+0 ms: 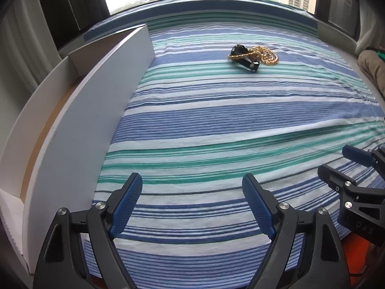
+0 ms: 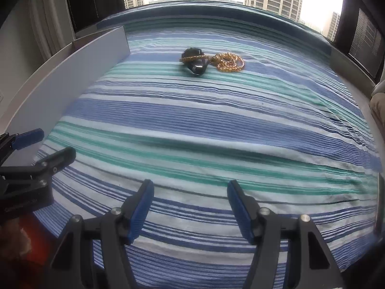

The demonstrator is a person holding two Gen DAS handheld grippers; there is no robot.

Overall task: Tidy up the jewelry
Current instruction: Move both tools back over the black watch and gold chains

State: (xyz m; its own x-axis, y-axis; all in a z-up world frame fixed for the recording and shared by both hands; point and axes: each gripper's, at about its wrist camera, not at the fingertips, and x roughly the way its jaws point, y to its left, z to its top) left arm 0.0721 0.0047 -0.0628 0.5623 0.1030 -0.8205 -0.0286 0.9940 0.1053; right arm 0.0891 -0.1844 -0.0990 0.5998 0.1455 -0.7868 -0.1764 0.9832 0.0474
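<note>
On the striped bedsheet (image 1: 216,120), a gold chain (image 1: 267,55) tangled with perhaps dark stones lies well ahead; left gripper (image 1: 195,202) and right gripper (image 2: 190,207) gape empty, approach comes next, toward the white box (image 1: 84,120)

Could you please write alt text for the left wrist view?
Open, empty tongs hover over a striped cloth, with a gold chain tangled with dark stones lying farther ahead. A white box stands at left.

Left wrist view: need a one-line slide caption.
Open left gripper hovers empty over striped cloth; gold chain tangled with black jewelry ahead, white box at left.
</note>
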